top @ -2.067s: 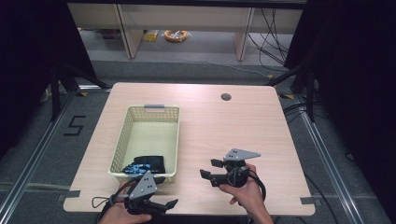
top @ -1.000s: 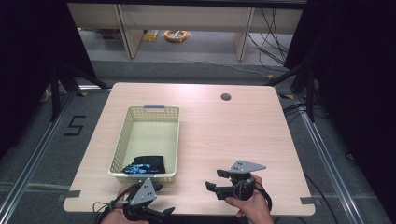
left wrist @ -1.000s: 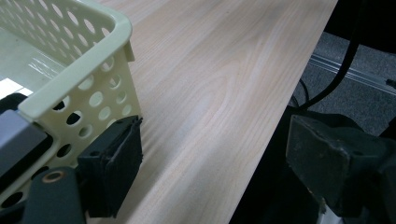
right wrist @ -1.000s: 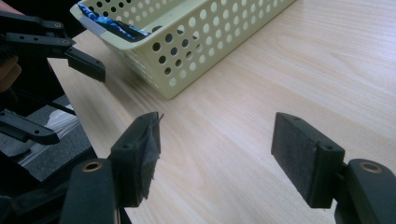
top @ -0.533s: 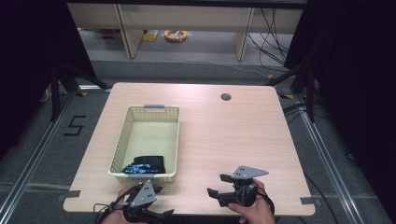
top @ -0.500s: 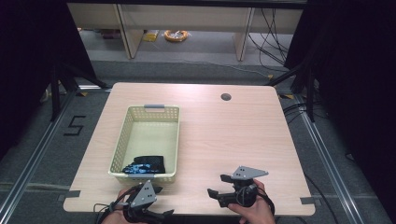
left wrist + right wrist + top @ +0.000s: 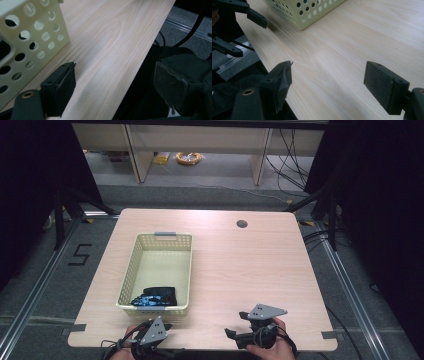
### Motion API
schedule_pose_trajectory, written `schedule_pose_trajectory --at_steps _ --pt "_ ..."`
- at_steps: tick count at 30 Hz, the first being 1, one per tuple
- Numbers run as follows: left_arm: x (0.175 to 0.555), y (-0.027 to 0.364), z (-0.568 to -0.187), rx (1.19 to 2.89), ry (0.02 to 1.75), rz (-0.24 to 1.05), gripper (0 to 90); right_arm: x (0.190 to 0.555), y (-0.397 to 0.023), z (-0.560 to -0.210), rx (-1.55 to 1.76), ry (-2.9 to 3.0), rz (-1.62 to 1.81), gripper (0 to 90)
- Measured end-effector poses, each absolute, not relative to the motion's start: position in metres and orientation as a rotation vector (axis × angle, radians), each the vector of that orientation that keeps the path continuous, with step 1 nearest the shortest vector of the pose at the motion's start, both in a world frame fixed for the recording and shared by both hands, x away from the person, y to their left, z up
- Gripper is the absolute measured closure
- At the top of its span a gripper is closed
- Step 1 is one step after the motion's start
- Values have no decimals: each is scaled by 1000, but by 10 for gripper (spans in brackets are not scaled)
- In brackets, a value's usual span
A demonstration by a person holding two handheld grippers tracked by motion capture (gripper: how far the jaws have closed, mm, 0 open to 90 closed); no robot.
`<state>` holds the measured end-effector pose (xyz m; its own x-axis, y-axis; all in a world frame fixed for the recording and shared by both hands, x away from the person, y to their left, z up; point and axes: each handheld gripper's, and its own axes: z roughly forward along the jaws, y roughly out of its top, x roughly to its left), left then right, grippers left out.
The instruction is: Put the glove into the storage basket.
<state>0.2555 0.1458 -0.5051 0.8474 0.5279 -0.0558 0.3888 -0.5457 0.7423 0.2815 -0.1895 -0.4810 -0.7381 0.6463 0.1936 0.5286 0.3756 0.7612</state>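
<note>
Right gripper point(image 7: 239, 336) sits low at the near edge of the wooden table point(image 7: 240, 265), jaws wide apart with nothing but bare wood between them; they have just been opening. In the right gripper view those black pads frame empty tabletop, and the perforated cream basket point(image 7: 312, 10) stands up at about twelve o'clock, well apart from the jaws. Left gripper point(image 7: 162, 340) hovers at the table's near edge too, jaws spread wide and empty, one over the wood, the other off the edge. In the left gripper view the basket's point(image 7: 27, 42) corner is just beside the left-hand pad, at about ten o'clock. From the high view, the dark bundle with blue markings point(image 7: 155, 296) lies inside the basket point(image 7: 165, 238) against its near wall, at roughly twelve o'clock from the left gripper and ten o'clock from the right.
</note>
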Motion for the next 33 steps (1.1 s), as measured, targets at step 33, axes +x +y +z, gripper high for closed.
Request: schedule_pose_trajectory --at_steps 33 --pt "251 146 -513 2255 655 267 163 272 -189 -497 1008 2558 1218 192"
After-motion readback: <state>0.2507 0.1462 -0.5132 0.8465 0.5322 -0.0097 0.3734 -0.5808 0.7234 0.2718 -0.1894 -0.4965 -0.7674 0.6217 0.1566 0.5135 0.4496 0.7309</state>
